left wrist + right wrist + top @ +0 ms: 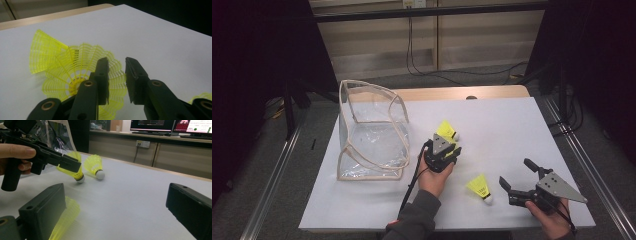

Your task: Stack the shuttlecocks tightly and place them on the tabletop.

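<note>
You held the left gripper (451, 148) a little apart over a yellow birdie (82, 75) to grab it, while the right gripper (517, 175) waited wide apart.

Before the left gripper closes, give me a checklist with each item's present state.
1. Left gripper jaws apart: ok, a gap shows between them.
2. Near shuttlecock lined up: ok, the right edge of its skirt reaches into that gap.
3. Second shuttlecock clear of the jaws: ok, it lies behind. Whether the two skirts touch: cannot tell.
4. Clear bag within reach: ok, it stands just left of the left gripper. Mouth open: cannot tell.
5. Right gripper out of the way: ok, it is open and well apart, beside the third shuttlecock.
</note>
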A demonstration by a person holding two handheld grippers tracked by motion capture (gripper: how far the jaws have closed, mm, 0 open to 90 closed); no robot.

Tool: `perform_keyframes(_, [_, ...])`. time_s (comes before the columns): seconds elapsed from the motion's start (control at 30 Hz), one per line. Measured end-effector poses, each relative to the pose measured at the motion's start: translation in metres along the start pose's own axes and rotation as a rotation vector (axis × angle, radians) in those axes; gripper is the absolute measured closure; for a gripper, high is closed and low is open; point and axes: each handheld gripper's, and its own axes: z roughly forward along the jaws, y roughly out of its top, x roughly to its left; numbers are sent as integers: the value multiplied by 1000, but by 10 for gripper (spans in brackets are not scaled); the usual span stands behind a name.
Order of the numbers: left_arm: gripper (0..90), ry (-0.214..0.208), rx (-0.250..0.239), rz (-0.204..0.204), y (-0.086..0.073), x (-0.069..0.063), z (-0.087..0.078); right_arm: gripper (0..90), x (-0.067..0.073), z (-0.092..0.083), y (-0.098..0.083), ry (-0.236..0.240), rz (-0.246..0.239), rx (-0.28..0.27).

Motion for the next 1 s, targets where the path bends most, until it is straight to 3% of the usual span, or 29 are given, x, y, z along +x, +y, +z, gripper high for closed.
perform_keyframes(0.33, [695,-58,23,3,-1,-5,0,19,0,0,0,-2,-1,-1])
perform_keyframes(0.57, [860,-84,58,20,-4,-4,0,19,0,0,0,-3,-3,-2])
perform_keyframes(0.7, [900,-105,79,19,-6,-6,2,19,0,0,0,-6,-4,-2])
perform_keyframes(1.0, [900,-127,93,18,-7,-9,2,20,0,0,0,-5,-6,-3])
